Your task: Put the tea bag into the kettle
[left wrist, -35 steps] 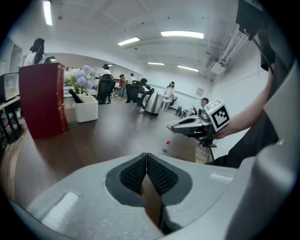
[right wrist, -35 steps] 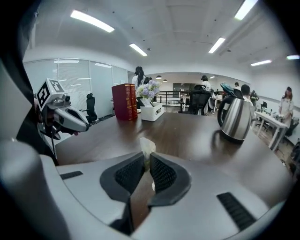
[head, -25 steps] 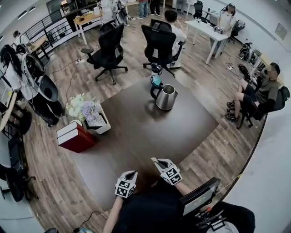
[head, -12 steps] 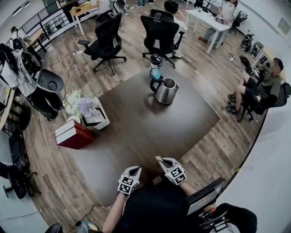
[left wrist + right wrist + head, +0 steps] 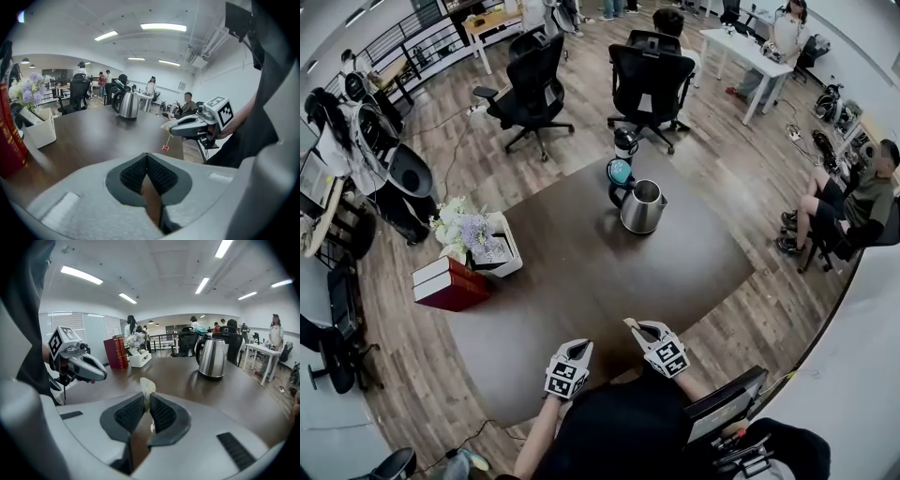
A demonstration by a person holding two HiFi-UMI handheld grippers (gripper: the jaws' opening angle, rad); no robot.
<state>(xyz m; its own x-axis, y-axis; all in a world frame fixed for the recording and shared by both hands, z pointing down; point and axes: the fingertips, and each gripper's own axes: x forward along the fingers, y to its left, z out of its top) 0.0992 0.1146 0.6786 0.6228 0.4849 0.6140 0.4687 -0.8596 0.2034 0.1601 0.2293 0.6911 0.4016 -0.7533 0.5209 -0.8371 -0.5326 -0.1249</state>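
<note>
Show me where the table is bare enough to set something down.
The table is bare across its middle and right side, from the kettle to the near edge. Crowded: the left edge, with flower box and red books, and the far corner behind the kettle, with a teal-topped container.

This is an open-plan office. Black swivel chairs (image 5: 534, 80) on castors stand about a wood-plank floor (image 5: 750, 187). Farther back are a white desk (image 5: 741, 52) and a wooden desk (image 5: 502, 21), with people sitting or standing near them. Another person (image 5: 853, 202) sits in a chair by the wall. Long strip lights (image 5: 163, 27) run across the white ceiling. A large dark counter (image 5: 581, 281) fills the middle, and a black railing (image 5: 417, 52) edges the far side.
</note>
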